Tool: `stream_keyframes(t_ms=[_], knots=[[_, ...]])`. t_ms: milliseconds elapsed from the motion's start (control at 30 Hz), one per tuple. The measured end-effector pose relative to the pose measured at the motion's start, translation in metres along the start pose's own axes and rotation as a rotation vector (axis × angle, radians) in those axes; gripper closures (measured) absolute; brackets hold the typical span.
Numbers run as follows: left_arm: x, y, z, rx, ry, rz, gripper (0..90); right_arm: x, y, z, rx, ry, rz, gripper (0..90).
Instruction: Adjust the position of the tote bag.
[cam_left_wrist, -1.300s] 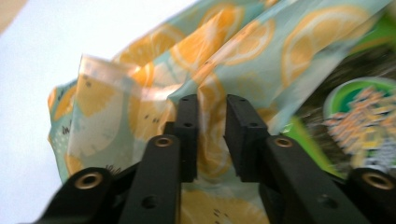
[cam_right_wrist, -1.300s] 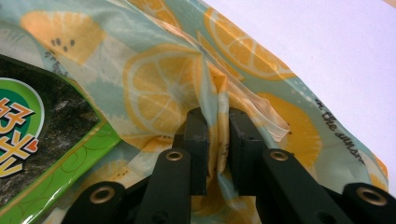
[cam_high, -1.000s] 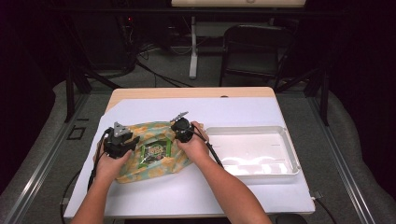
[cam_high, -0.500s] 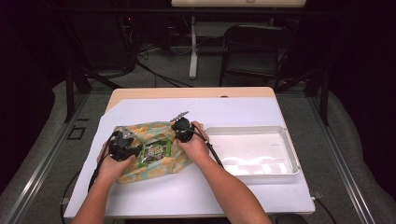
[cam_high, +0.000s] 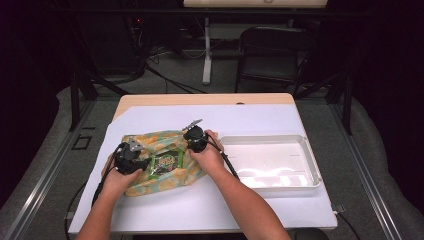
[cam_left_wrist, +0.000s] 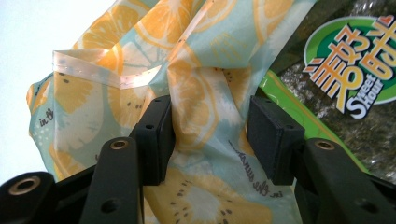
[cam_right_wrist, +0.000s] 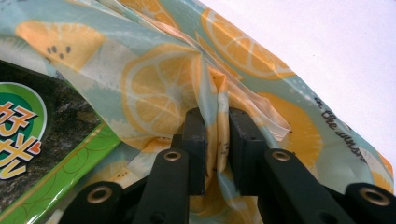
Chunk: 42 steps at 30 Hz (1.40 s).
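Note:
A teal plastic bag (cam_high: 150, 141) printed with orange slices lies flat at the table's left. A green seaweed snack packet (cam_high: 166, 162) rests at its middle. My left gripper (cam_high: 140, 162) is at the bag's left side. In the left gripper view, my left gripper (cam_left_wrist: 210, 126) stands open and its jaws have just been opening. A loose fold of the bag (cam_left_wrist: 196, 107) sits between the pads, and the packet (cam_left_wrist: 355, 70) is to the right. My right gripper (cam_right_wrist: 215, 135) is shut on a pinched fold of the bag (cam_right_wrist: 154, 93), with the packet (cam_right_wrist: 42, 135) beside it.
A white rectangular tray (cam_high: 314, 167) sits to the right of the bag, just beyond my right hand. White paper (cam_high: 240, 115) covers the tabletop. Chairs and table legs stand in the dark behind the far edge.
My left gripper has shifted slightly toward the snack packet on the bag. The right hand, the bag and the tray have stayed where they were.

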<state>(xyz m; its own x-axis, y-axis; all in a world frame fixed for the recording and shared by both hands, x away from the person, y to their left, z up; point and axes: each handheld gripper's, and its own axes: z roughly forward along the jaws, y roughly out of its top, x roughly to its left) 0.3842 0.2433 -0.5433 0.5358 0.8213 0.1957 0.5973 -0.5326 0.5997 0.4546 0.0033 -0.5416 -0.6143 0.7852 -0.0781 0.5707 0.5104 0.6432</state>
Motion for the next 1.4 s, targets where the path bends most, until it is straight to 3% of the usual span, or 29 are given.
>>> stream_keyframes(t_ms=[533, 833, 1400], knots=[[-0.0045, -0.0013, 0.0026, 0.009, 0.011, 0.022, 50.9, -0.0004, -0.0006, 0.0009, -0.001, 0.003, 0.003, 77.4], [-0.0092, -0.0008, 0.0050, 0.016, 0.050, 0.045, 49.6, -0.0005, -0.0011, 0.0018, -0.003, 0.003, 0.004, 77.2], [-0.0075, -0.0001, 0.0016, -0.016, 0.049, 0.038, 86.4, -0.0006, -0.0027, -0.0020, -0.010, 0.006, -0.001, 76.1]])
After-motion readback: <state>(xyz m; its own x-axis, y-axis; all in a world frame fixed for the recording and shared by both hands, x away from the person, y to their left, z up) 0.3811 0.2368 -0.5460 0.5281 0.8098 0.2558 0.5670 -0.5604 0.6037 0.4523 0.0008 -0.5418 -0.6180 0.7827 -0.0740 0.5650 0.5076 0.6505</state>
